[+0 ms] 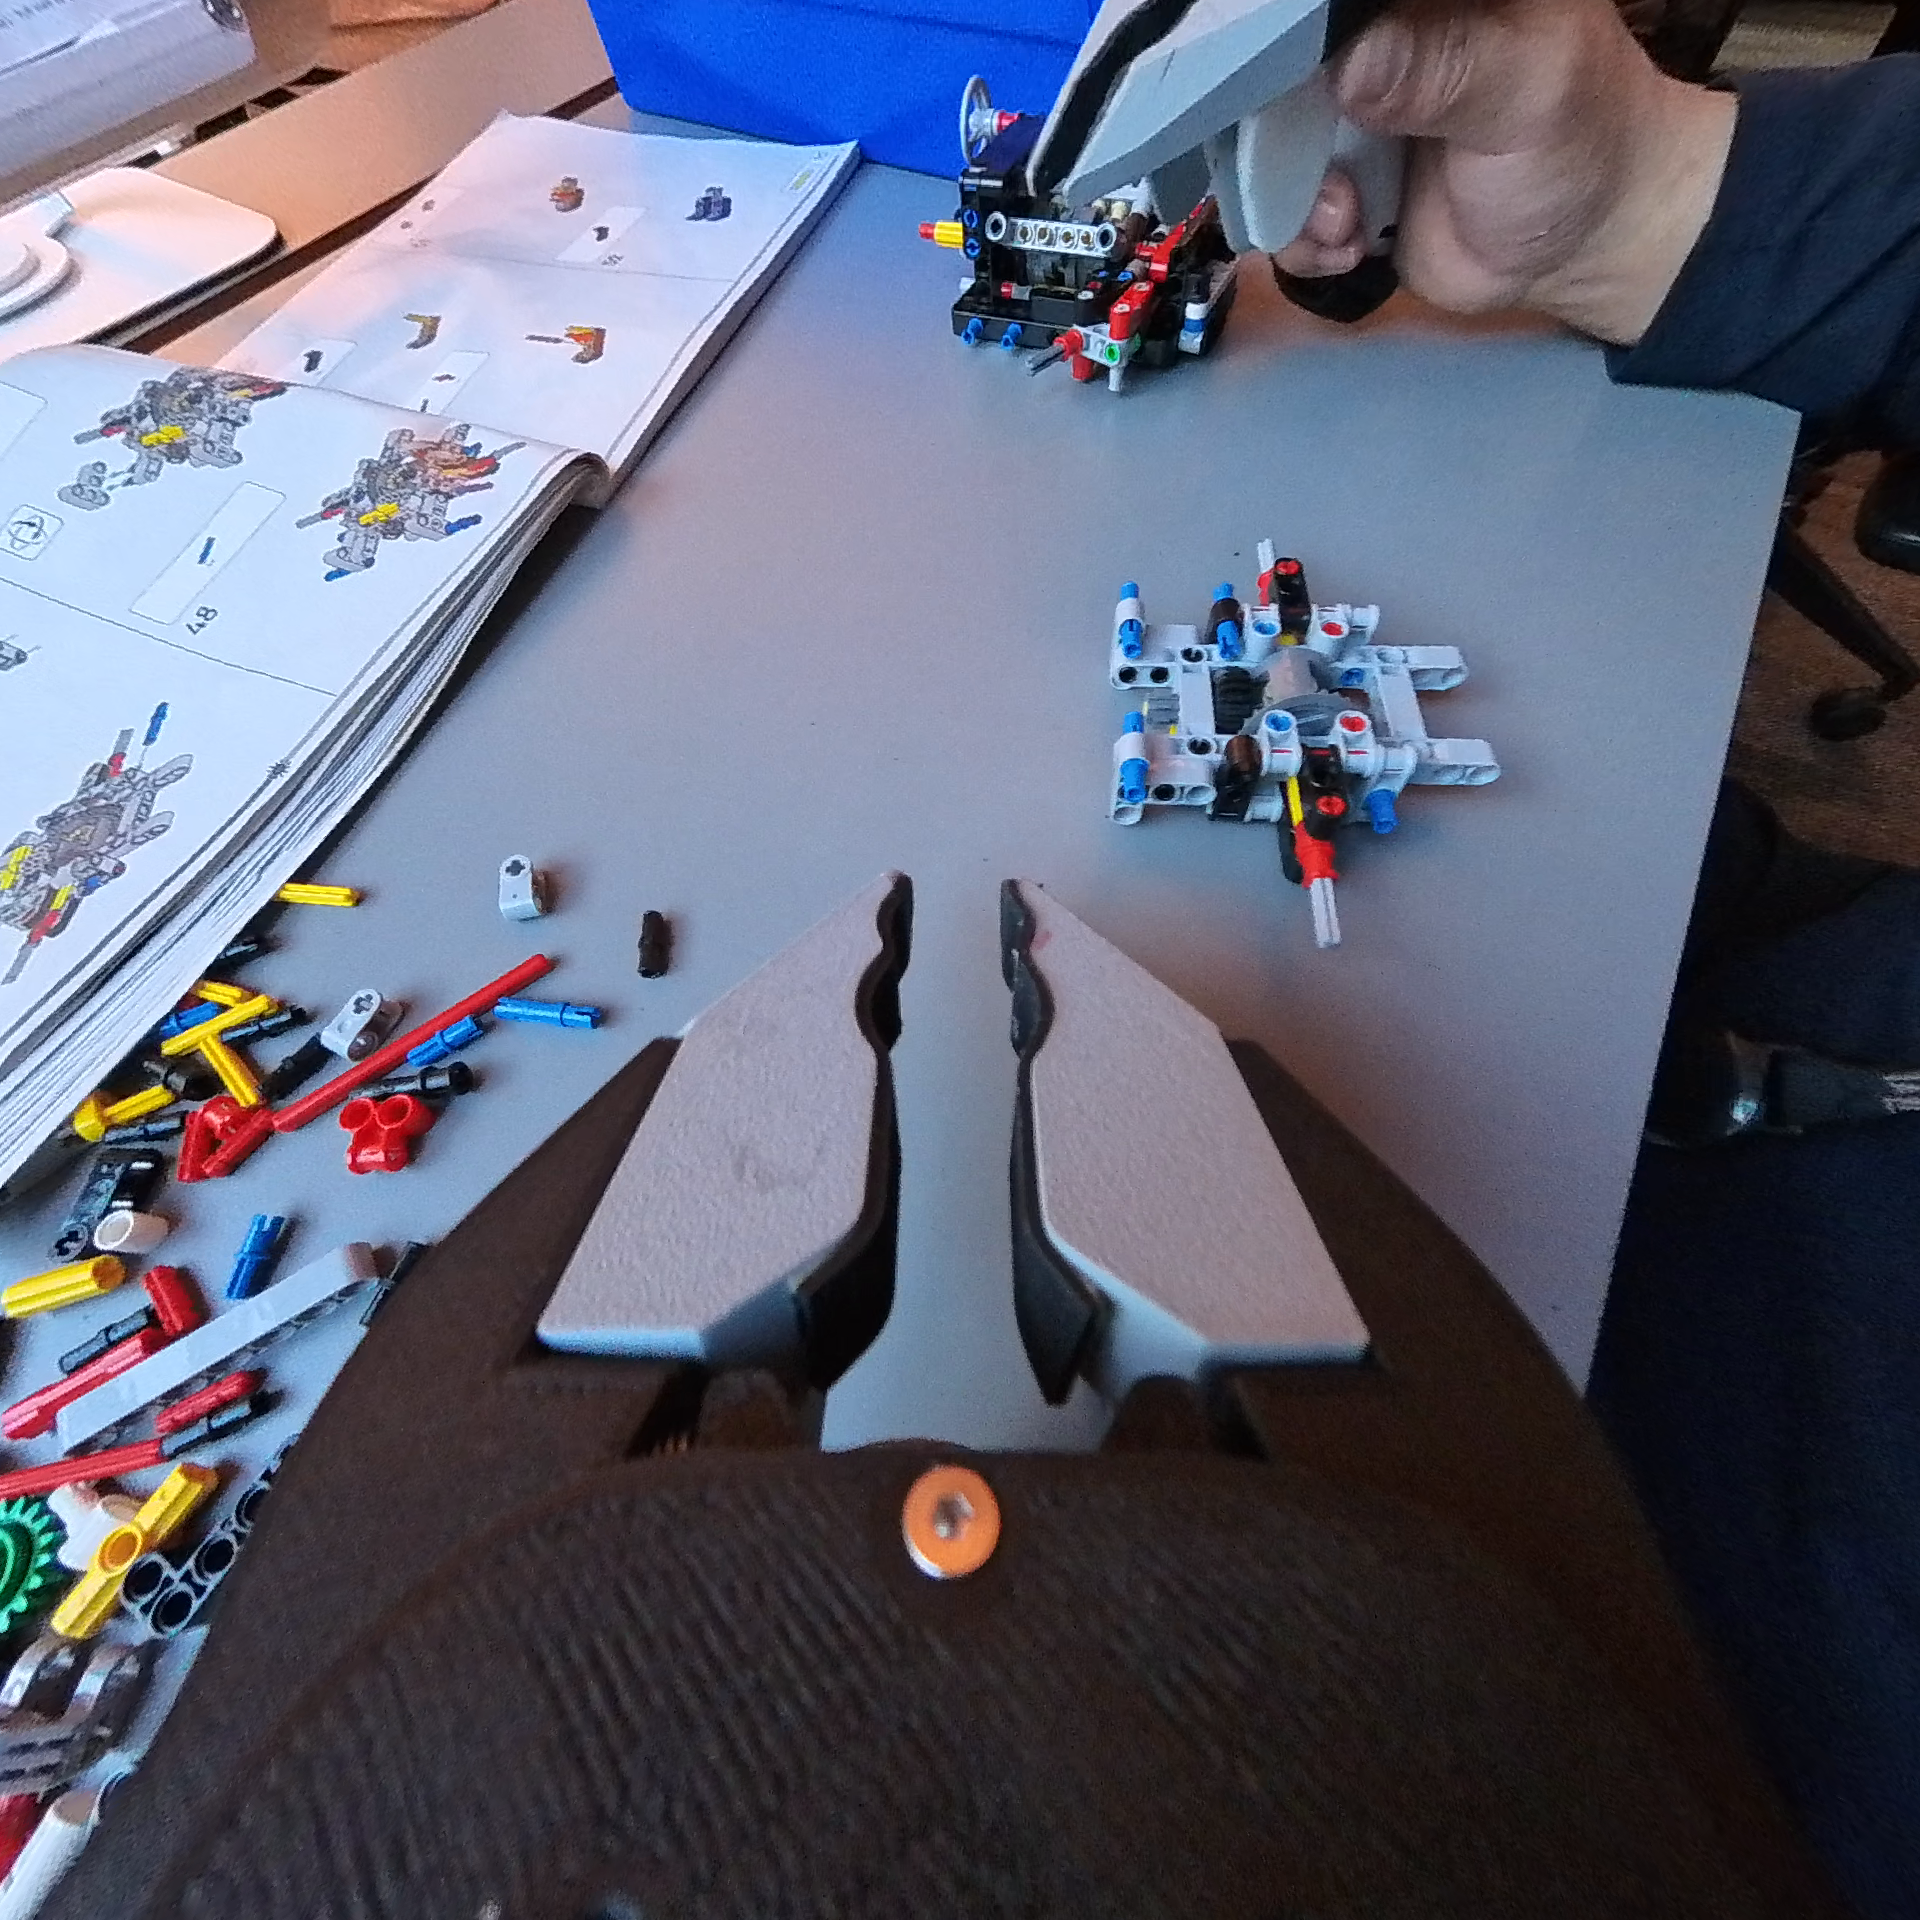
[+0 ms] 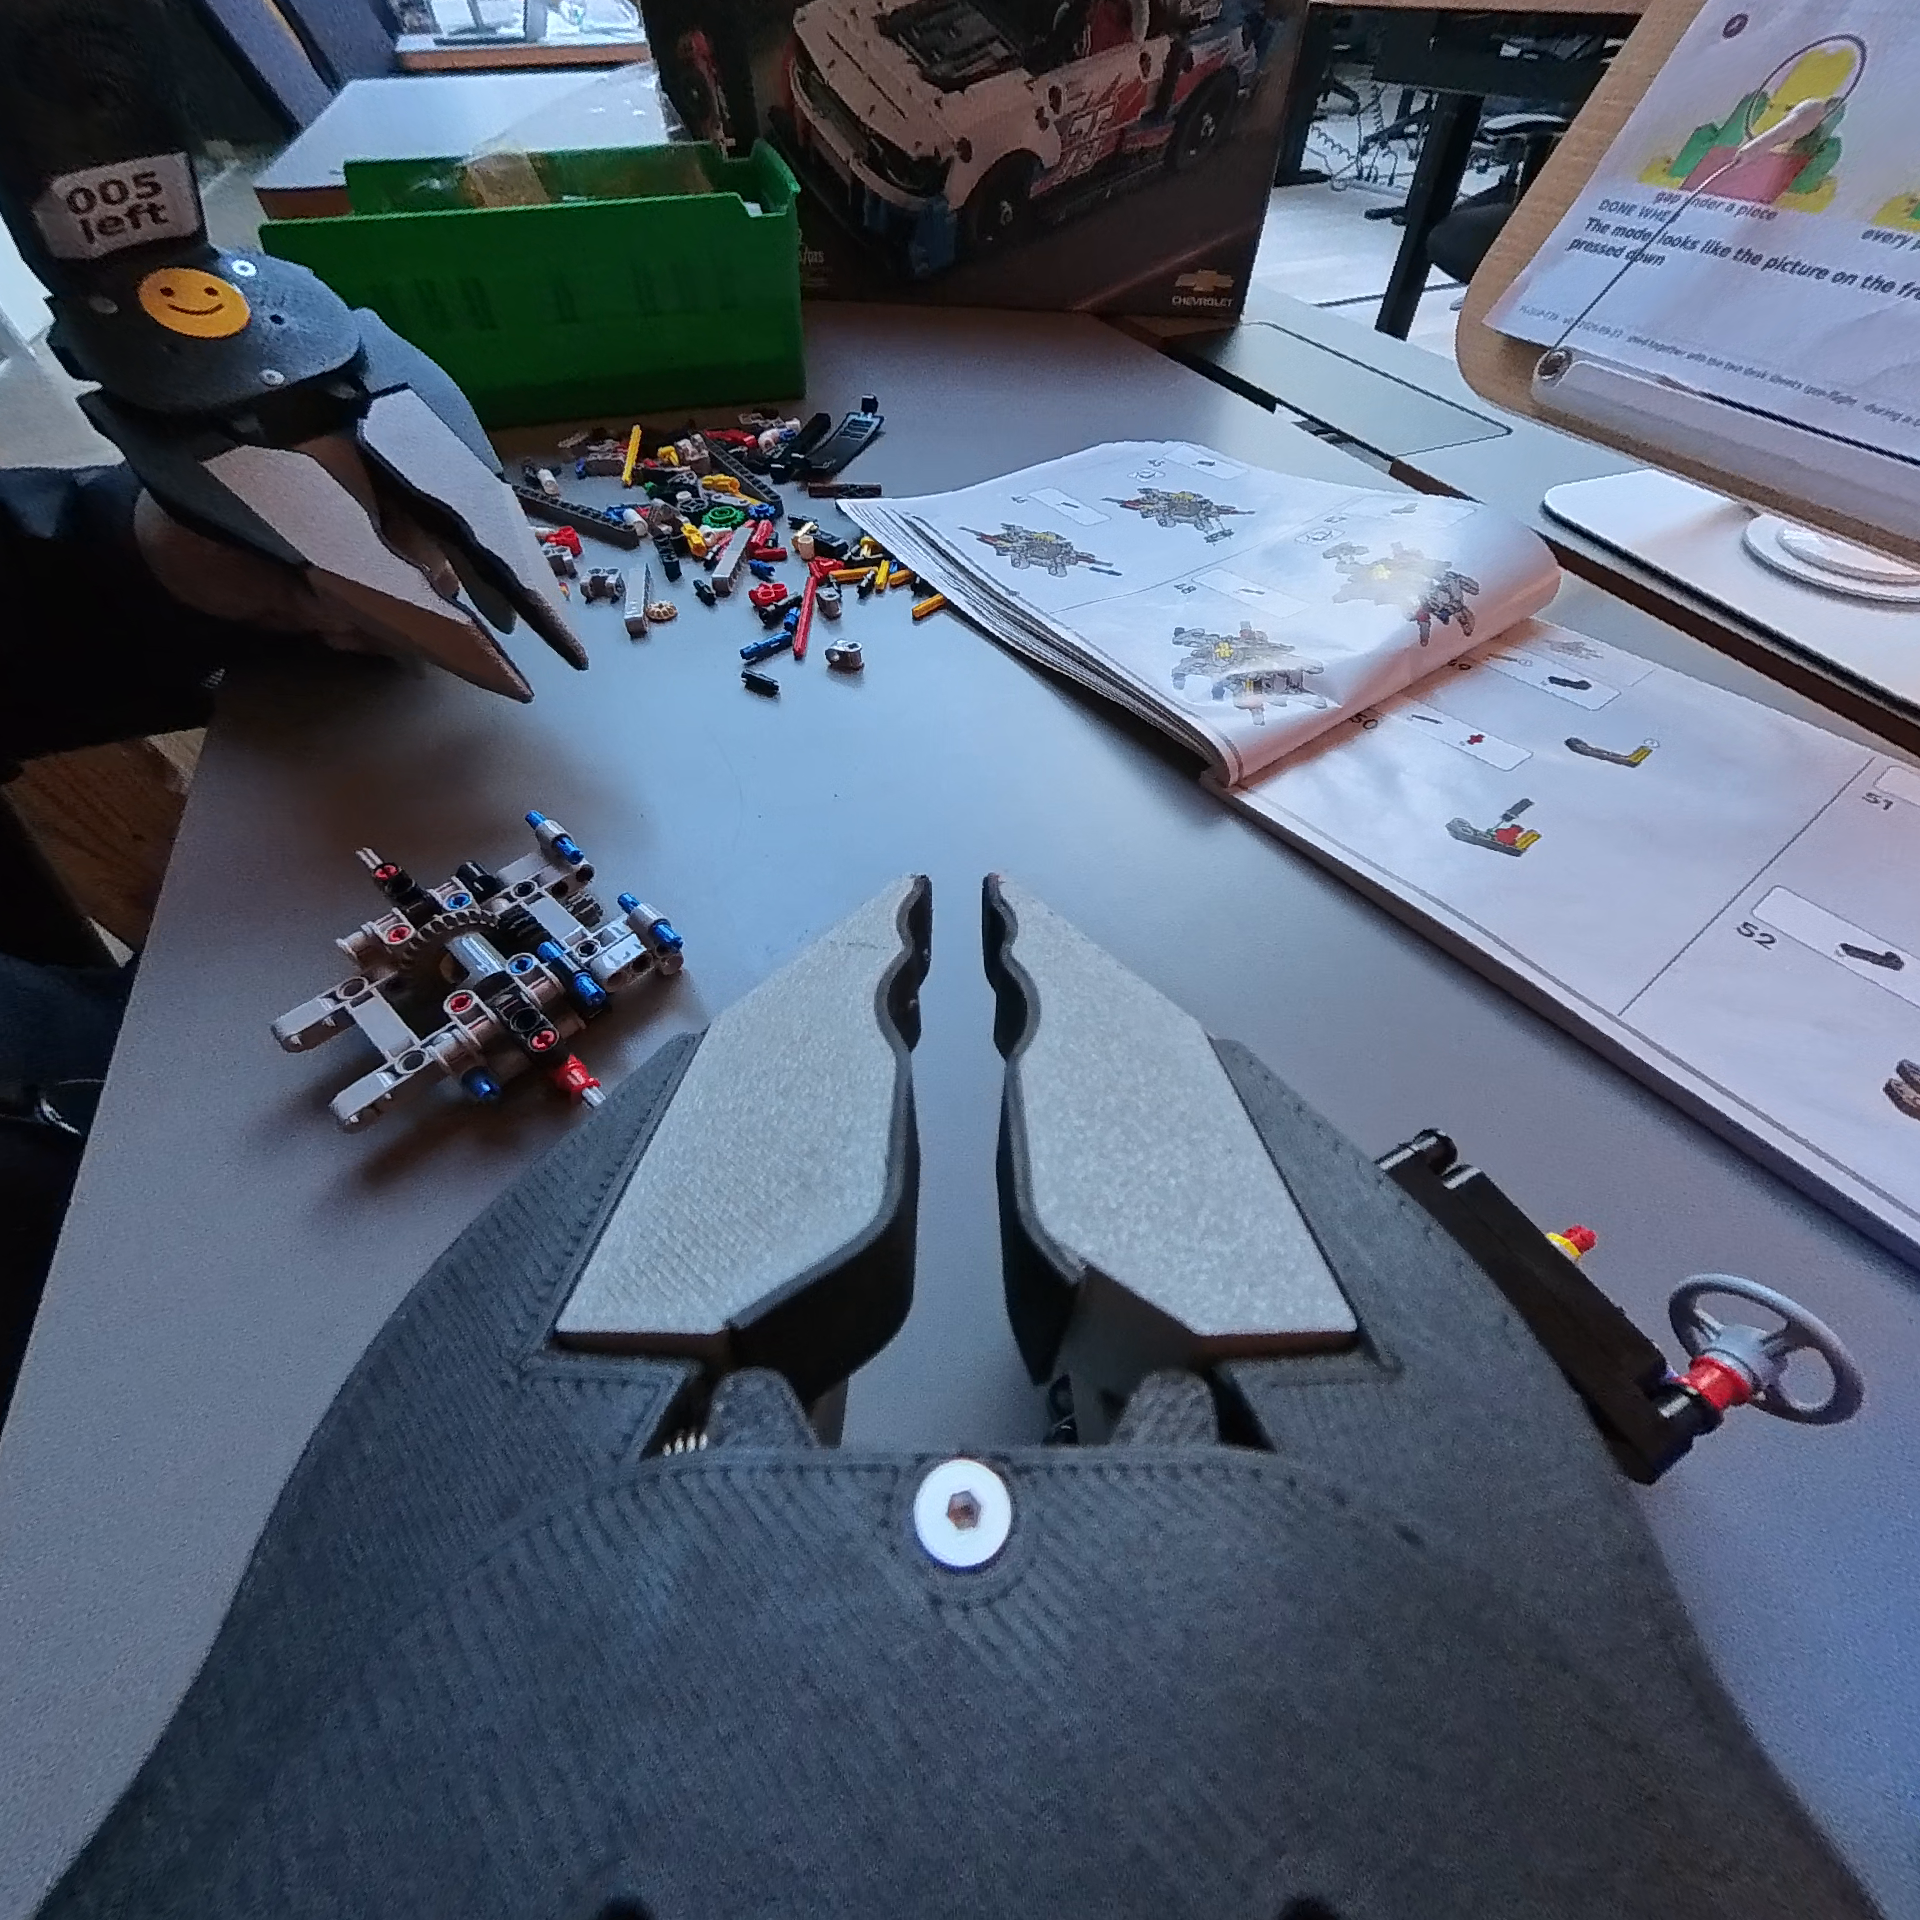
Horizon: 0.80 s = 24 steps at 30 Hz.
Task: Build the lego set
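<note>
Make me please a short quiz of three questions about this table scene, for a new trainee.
1. True or false: the left gripper holds a blue pin.
2. Which lies nearer the right gripper: A the grey axle assembly, B the green bin?
3. What lies open beside the loose parts pile?

Key:
1. False, nothing sits between its fingers.
2. A.
3. An instruction booklet.

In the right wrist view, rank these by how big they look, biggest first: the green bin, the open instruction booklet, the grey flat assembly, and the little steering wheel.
1. Open instruction booklet
2. Green bin
3. Grey flat assembly
4. Steering wheel

The steering wheel sits closest to the camera, so its true size is likely smaller than it looks.
</note>
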Available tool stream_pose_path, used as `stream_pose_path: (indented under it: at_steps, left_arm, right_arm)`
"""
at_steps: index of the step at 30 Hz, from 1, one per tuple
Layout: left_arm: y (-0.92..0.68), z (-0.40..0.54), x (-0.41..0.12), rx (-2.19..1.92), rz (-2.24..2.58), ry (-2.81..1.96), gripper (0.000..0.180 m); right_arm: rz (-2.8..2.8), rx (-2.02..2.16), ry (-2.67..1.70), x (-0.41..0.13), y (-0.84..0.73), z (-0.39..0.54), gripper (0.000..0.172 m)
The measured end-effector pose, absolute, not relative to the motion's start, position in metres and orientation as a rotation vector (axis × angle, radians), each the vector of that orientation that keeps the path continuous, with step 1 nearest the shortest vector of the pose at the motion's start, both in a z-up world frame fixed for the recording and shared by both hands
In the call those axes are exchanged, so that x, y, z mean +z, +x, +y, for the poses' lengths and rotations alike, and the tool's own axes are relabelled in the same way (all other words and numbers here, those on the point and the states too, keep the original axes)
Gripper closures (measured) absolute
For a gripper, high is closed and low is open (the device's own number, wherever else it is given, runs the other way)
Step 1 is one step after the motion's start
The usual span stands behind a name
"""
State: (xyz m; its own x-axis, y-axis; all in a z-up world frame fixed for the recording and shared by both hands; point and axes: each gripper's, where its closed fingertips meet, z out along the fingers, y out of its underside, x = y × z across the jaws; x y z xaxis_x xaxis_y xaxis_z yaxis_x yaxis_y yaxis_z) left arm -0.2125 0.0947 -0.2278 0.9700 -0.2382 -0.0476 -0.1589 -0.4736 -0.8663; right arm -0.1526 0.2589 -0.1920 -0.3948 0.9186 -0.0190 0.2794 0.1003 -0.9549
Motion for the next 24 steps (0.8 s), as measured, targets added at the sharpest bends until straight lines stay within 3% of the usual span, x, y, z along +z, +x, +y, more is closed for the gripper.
stream_pose_path:
  at_steps: [13,24]
  left_arm:
    - [-0.284,0.091,-0.234,0.106,-0.094,-2.149,0.168]
    - [-0.302,0.103,-0.252,0.139,-0.107,-2.321,0.164]
  right_arm:
    - [-1.806,1.292,-1.157,-0.196,-0.154,0.251,0.166]
    - [-1.813,1.298,-1.126,-0.192,-0.151,0.244,0.166]
